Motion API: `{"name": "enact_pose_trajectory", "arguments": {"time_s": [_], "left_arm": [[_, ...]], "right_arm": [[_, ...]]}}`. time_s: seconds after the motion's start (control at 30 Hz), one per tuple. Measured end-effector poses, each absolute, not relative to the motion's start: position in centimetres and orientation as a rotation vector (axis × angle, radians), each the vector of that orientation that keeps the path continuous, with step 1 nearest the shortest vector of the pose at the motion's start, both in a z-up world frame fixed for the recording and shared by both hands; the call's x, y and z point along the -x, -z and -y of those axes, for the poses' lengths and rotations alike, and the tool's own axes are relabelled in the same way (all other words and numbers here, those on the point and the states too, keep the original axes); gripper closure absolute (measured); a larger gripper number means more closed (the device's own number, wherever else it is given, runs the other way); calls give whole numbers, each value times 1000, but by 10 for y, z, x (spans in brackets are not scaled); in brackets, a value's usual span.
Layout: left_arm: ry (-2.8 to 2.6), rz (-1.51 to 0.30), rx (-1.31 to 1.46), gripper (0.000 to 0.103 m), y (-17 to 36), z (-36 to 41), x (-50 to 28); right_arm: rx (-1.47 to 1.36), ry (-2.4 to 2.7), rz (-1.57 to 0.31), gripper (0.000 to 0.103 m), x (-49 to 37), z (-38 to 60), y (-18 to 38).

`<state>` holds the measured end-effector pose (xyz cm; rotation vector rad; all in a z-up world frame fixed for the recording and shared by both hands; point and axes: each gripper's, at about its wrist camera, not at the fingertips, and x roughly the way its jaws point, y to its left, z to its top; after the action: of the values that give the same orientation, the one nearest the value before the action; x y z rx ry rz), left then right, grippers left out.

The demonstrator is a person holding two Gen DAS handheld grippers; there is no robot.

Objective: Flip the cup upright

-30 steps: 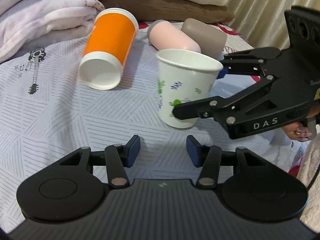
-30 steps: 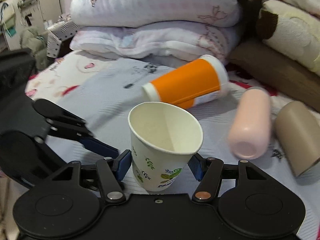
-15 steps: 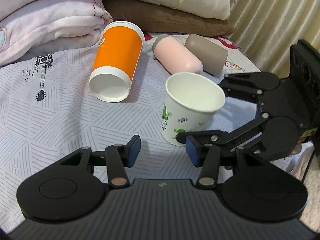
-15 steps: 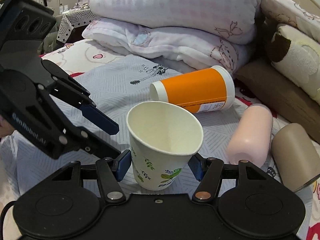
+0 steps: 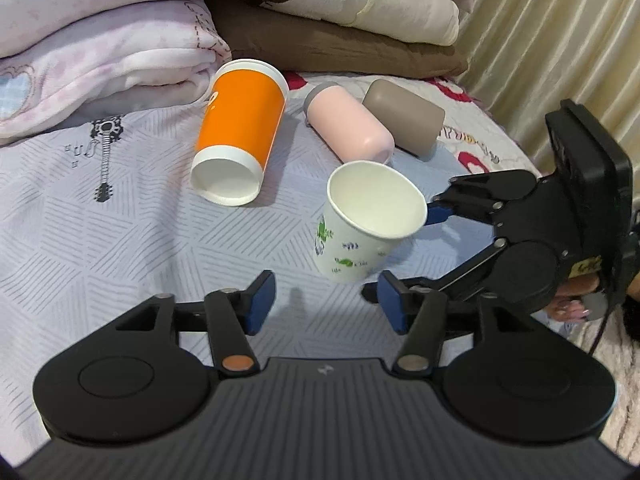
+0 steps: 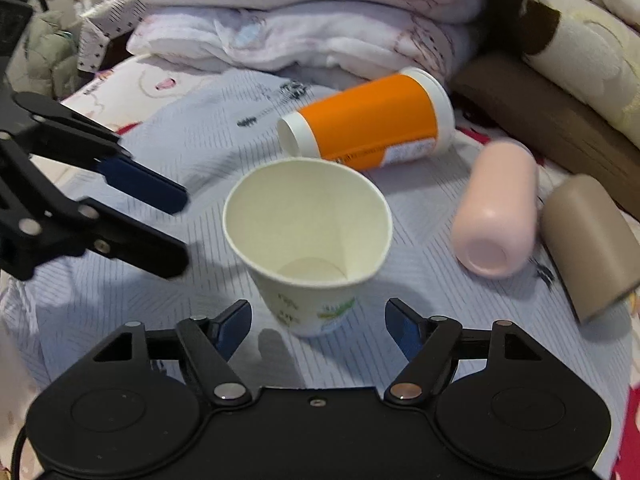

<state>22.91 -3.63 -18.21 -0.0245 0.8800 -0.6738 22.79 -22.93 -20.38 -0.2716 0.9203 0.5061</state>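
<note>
A white paper cup with leaf prints (image 5: 360, 236) (image 6: 308, 248) stands mouth up on the bedsheet, leaning a little. My right gripper (image 6: 318, 328) is open, its blue pads on either side of the cup's base and apart from it; it also shows in the left wrist view (image 5: 416, 256). My left gripper (image 5: 326, 306) is open and empty, just in front of the cup; it also shows at the left of the right wrist view (image 6: 176, 228).
An orange and white cup (image 5: 240, 136) (image 6: 368, 124), a pink bottle (image 5: 348, 128) (image 6: 496, 216) and a taupe cup (image 5: 404, 116) (image 6: 588, 240) lie on their sides behind. Folded blankets (image 5: 100, 60) and pillows (image 5: 340, 40) line the back. A curtain (image 5: 560, 40) hangs right.
My right gripper has opened and let go of the paper cup, which now stands on the sheet. Both grippers have drawn back and risen a little.
</note>
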Motion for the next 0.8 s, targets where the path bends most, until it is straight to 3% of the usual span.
{"name": "enact_pose_trajectory", "arguments": {"time_s": [0.43, 0.6, 0.8], "left_arm": [[577, -897, 56, 29, 131, 45, -163], [401, -884, -166, 23, 95, 63, -118], [374, -866, -135, 15, 50, 69, -75]], "right_arm": [[161, -397, -989, 25, -161, 236, 159], [60, -344, -921, 25, -122, 258, 121], [59, -281, -814, 25, -76, 265, 67]]}}
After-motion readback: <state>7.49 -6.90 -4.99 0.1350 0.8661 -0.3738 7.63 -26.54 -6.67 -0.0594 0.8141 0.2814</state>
